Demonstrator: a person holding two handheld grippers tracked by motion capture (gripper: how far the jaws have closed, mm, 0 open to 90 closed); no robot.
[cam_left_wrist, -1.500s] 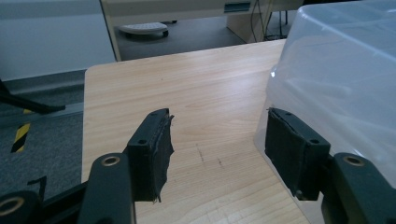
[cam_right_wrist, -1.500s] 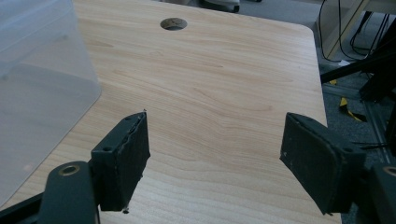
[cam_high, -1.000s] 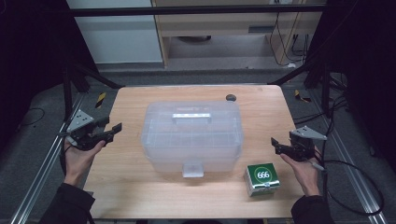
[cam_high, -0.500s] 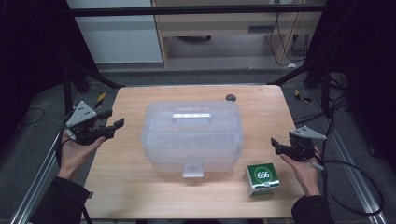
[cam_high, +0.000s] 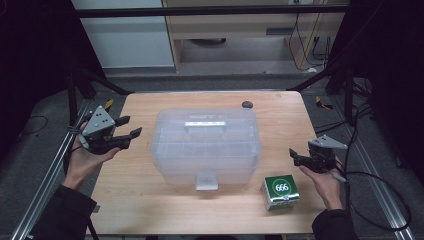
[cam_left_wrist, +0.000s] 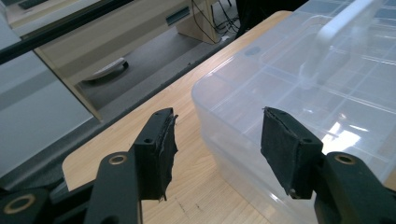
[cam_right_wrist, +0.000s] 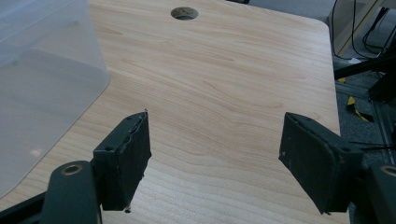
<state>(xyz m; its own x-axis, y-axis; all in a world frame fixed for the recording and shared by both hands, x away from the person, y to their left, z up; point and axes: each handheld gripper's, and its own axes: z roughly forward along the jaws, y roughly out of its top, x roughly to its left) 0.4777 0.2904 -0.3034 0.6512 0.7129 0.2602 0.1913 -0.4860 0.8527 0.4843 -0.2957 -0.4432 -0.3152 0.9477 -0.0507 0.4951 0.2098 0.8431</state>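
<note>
Storage box (cam_high: 206, 145), clear plastic with a handle (cam_high: 205, 124) on its lid and a front latch (cam_high: 205, 181), sat closed at the centre of the table (cam_high: 150, 210). A green carton marked 666 (cam_high: 280, 191) stood at the box's 4 o'clock, near but apart. A small dark disc (cam_high: 246, 104) lay at its 1 o'clock by the far edge.

Change noted: over the last second the left gripper (cam_high: 125, 134) had risen and moved forward at the box's 9 o'clock, its fingers spread with nothing between them and pointed toward the box's left end; its own view looked across the lid corner (cam_left_wrist: 219, 93). The right gripper (cam_high: 298, 157), at 3 o'clock, had not shifted, fingers spread and empty.

Assessment: the left side appeared to be approaching the box; no contact yet.
</note>
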